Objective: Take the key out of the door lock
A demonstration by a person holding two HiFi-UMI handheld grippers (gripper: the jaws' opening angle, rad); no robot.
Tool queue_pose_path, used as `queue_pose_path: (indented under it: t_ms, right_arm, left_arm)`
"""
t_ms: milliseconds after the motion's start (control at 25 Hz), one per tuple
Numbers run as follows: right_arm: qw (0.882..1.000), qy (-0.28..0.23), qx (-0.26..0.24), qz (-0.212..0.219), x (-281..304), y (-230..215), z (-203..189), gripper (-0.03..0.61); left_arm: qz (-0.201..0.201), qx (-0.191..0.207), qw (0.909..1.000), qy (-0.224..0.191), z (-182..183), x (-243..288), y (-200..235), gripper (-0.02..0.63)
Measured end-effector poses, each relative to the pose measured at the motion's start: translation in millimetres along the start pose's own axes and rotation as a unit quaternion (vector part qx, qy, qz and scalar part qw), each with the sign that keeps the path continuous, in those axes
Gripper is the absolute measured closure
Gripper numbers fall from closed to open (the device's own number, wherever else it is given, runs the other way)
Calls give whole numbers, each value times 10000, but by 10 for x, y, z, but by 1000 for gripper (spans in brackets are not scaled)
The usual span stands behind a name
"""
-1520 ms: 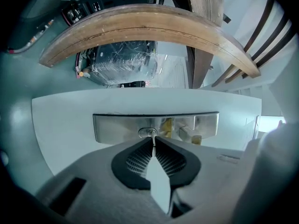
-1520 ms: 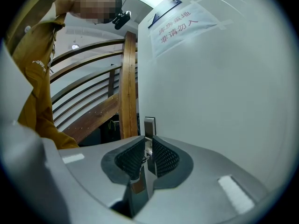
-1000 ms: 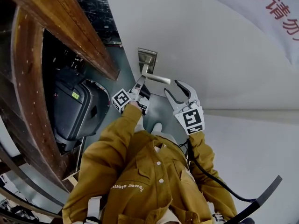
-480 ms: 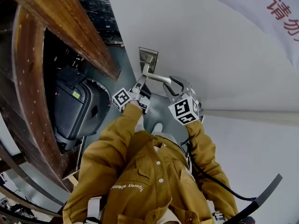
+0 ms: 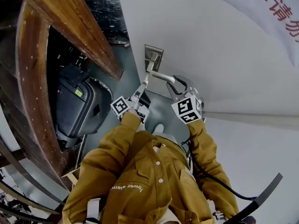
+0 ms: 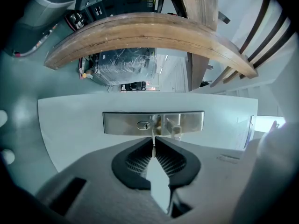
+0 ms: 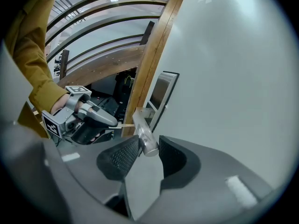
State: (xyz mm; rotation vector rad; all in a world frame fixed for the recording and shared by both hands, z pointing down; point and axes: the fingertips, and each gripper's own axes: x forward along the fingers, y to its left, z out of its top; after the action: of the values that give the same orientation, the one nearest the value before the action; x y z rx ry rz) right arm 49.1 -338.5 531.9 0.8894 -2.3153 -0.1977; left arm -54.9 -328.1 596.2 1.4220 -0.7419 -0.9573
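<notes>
The left hand-held gripper [image 6: 153, 140] clenches the key [image 6: 153, 133]; only its view shows the keyhole [image 6: 143, 125] beside the tip. The right hand-held gripper [image 7: 147, 149], jaws just closing, grasps the door handle [image 7: 144, 128] by its end.

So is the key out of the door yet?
Seems so: the keyhole looks empty, and the key sits beside it, pinched in the shut left gripper. In hand: the right gripper has just closed on the door handle. Left: carry the key clear and let go of the handle.

Soft light fell on the pale door [image 5: 224, 50]. The space behind it was dark. Picture edges curved and looked blurry.
</notes>
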Motion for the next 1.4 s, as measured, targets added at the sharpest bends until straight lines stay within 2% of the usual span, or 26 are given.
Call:
queue_pose_path:
  t_ms: [120, 200, 240, 280, 320, 360, 400, 480, 560, 600, 640, 680, 760, 840, 920, 1080, 1240, 1400]
  right_arm:
    - [9998, -95, 55, -175, -54, -16, 43, 433]
    - [9983, -385, 278, -332, -198, -29, 147, 423]
    - [9962, -606, 492, -392, -303, -39, 226, 423]
    - [9925, -860, 749, -441, -423, -58, 319, 428]
    - [9872, -1127, 1022, -484, -552, -90, 413, 447]
    - [9805, -1386, 1289, -529, -684, -131, 498, 470]
    - [9731, -1618, 1531, -591, -811, -181, 563, 493]
    - [9586, -1973, 1892, -793, -1037, -282, 644, 551]
    - [9473, -2203, 2106, -990, -1220, -343, 691, 572]
    - [9435, -2271, 2172, -1054, -1293, -353, 703, 572]
    - [9408, -2309, 2222, -1103, -1352, -354, 704, 572]
    - [9388, -2324, 2268, -1145, -1397, -350, 692, 572]
    - [9353, -2319, 2387, -1203, -1449, -330, 641, 574]
    - [9312, -2306, 2542, -1225, -1476, -285, 577, 574]
    - [9277, -2303, 2676, -1214, -1496, -232, 533, 574]
    - [9265, -2287, 2742, -1187, -1525, -170, 523, 574]
    - [9269, -2313, 2714, -1169, -1523, -169, 563, 574]
    - [9276, -2315, 2700, -1139, -1507, -150, 584, 574]
  left_arm:
    - [18, 195, 9998, -35, -2, -172, -211, 592]
    - [133, 466, 9988, -34, -18, -302, -405, 592]
    - [238, 806, 9965, 0, -13, -374, -505, 592]
    - [365, 1344, 9902, 77, 3, -448, -601, 592]
    - [485, 2031, 9778, 194, 18, -513, -703, 592]
    - [566, 2776, 9584, 341, 12, -556, -827, 592]
    - [592, 3504, 9334, 502, -26, -572, -977, 592]
    - [527, 4745, 8753, 775, -169, -551, -1304, 592]
    - [377, 5620, 8213, 907, -339, -511, -1595, 592]
    - [296, 5948, 7978, 941, -426, -490, -1715, 592]
    - [218, 6210, 7774, 972, -515, -465, -1814, 592]
    - [145, 6406, 7610, 1009, -604, -435, -1888, 591]
    - [17, 6637, 7395, 1122, -780, -377, -1961, 592]
    - [-83, 6738, 7279, 1269, -948, -345, -1967, 592]
    - [-154, 6763, 7229, 1406, -1073, -332, -1955, 592]
    - [-228, 6763, 7202, 1533, -1173, -308, -1968, 592]
    - [-73, 6743, 7205, 1618, -1151, -264, -1929, 592]
    - [-86, 6740, 7202, 1641, -1142, -256, -1893, 592]
